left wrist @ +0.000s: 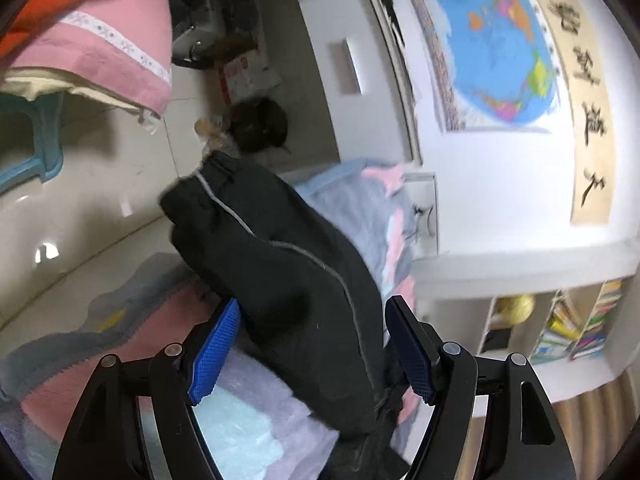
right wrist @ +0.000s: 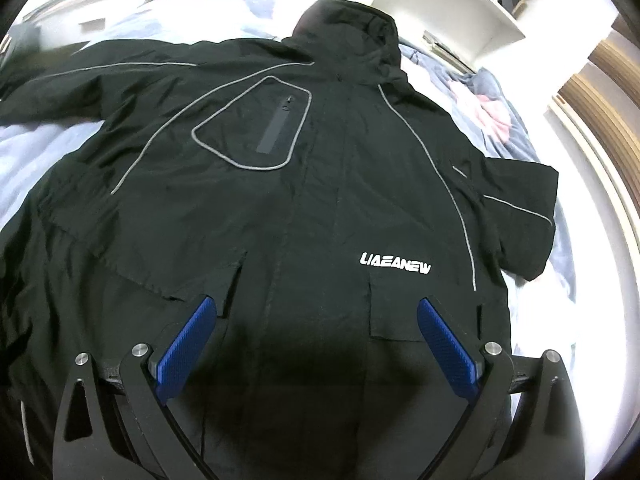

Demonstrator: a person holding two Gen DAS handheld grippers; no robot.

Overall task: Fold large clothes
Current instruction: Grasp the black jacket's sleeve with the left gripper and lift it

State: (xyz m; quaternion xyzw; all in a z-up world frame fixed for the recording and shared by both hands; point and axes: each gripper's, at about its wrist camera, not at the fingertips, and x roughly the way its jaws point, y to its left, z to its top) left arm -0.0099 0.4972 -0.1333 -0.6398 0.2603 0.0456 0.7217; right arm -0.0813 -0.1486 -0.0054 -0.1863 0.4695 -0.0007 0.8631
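A large black hooded jacket (right wrist: pixel 304 184) with grey piping, a chest pocket and white lettering lies spread front-up on the bed. Its right sleeve (right wrist: pixel 516 216) is folded short at the side. My right gripper (right wrist: pixel 316 308) is open and hovers just above the jacket's lower front, between the two hip pockets. In the left wrist view a black sleeve (left wrist: pixel 280 264) with grey piping runs away between my fingers. My left gripper (left wrist: pixel 312 312) is open around this sleeve, its blue pads apart on either side of the cloth.
The bed has a light blue, grey and pink blanket (left wrist: pixel 360 208). A white bookshelf (left wrist: pixel 560 320) stands by the bed. A map (left wrist: pixel 492 40) and a calligraphy scroll (left wrist: pixel 580 92) hang on the wall. A pink towel (left wrist: pixel 100 40) hangs over the tiled floor (left wrist: pixel 100 200).
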